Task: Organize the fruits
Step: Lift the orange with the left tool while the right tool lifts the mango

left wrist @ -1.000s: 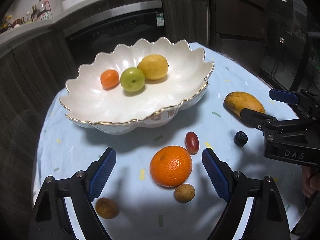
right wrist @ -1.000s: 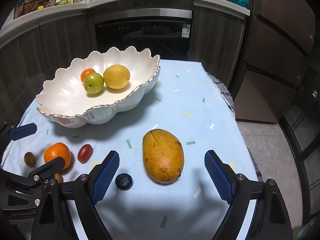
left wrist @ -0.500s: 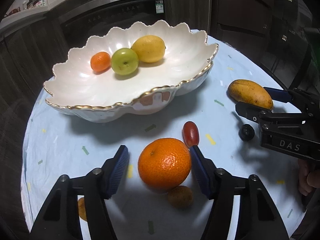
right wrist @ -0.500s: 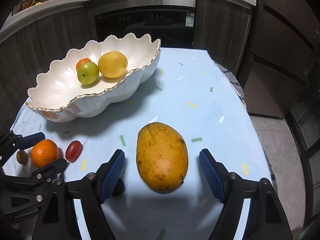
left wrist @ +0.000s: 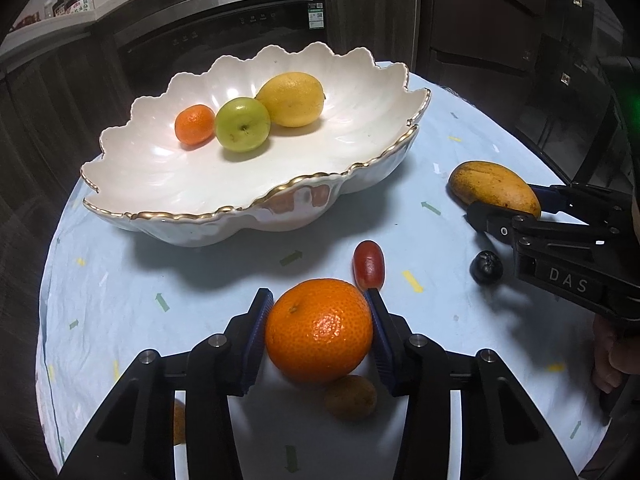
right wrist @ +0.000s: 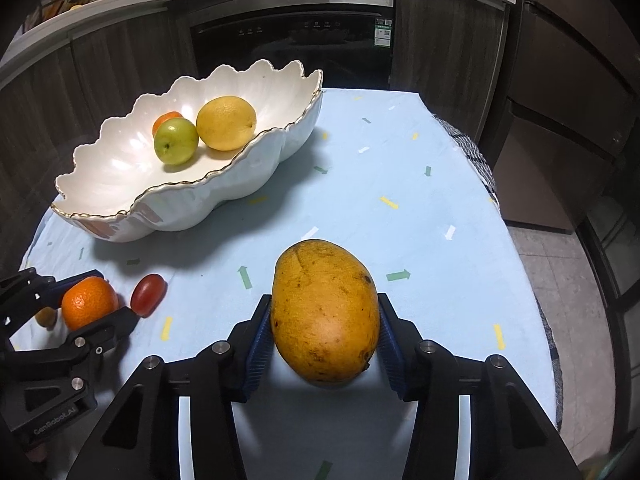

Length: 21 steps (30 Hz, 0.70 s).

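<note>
Both grippers clamped on fruit, bowl waiting at 11 o'clock

The left gripper [left wrist: 318, 328], jaws just closed, pinches the orange [left wrist: 319, 330]; the right gripper [right wrist: 325, 330] likewise grips the mango [right wrist: 325, 312] on the tablecloth [right wrist: 400, 184]. The mango looks heavy, smooth and bruisable, so a mid-belly hold suits; the bowl [right wrist: 248, 176] is probably fragile.

A: anyone tell what the brown fruit [left wrist: 351, 397] behind the orange [left wrist: 319, 330] is? It's half covered.

B: nope. Another orange-ish one [left wrist: 179, 422] hides behind the left gripper's arm, and the dark berry [left wrist: 485, 267] is too small.
</note>
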Each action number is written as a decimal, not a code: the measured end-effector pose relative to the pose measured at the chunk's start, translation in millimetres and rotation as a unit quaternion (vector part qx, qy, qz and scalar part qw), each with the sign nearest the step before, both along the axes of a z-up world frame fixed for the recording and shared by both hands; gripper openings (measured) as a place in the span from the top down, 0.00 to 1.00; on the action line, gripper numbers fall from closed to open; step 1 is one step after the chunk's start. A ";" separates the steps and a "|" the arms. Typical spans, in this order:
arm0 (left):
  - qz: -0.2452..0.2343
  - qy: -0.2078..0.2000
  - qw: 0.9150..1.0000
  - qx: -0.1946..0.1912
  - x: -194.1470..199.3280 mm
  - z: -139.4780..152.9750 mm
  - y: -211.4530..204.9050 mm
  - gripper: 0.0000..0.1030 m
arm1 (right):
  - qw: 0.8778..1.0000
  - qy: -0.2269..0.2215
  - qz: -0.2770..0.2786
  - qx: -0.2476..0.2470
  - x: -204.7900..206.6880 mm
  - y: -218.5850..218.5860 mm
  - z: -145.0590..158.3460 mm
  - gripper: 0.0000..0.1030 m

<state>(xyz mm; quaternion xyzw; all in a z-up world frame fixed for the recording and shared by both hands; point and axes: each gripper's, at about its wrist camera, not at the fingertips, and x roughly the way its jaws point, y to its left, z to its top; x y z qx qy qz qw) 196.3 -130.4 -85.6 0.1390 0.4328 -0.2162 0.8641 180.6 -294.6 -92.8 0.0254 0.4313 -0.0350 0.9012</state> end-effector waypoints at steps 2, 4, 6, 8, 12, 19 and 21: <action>0.001 0.000 1.000 -0.001 -0.2 0.1 0.5 0.56 | 1.000 0.000 0.000 -0.001 0.0 0.2 0.4 0.52; 0.003 -0.002 1.000 0.000 -0.3 0.1 0.9 0.56 | 1.000 -0.001 -0.001 -0.001 -0.7 0.2 0.7 0.52; 0.004 -0.005 1.000 0.001 -0.3 1.3 1.5 0.57 | 1.000 -0.001 -0.001 -0.001 -1.4 -0.3 0.7 0.53; 0.004 -0.008 1.000 0.001 -1.3 2.8 2.0 0.57 | 1.000 -0.002 -0.001 -0.001 -2.0 -0.1 1.3 0.53; 0.005 -0.010 1.000 0.008 -3.0 6.5 2.3 0.57 | 1.000 -0.005 -0.003 -0.001 -3.9 0.2 3.5 0.53; 0.005 -0.017 1.000 0.006 -8.9 15.0 4.6 0.57 | 1.000 -0.013 -0.001 -0.003 -7.8 2.4 11.5 0.53; 0.005 -0.019 1.000 0.005 -10.8 17.5 5.6 0.57 | 1.000 -0.015 -0.001 -0.004 -9.1 3.0 13.9 0.53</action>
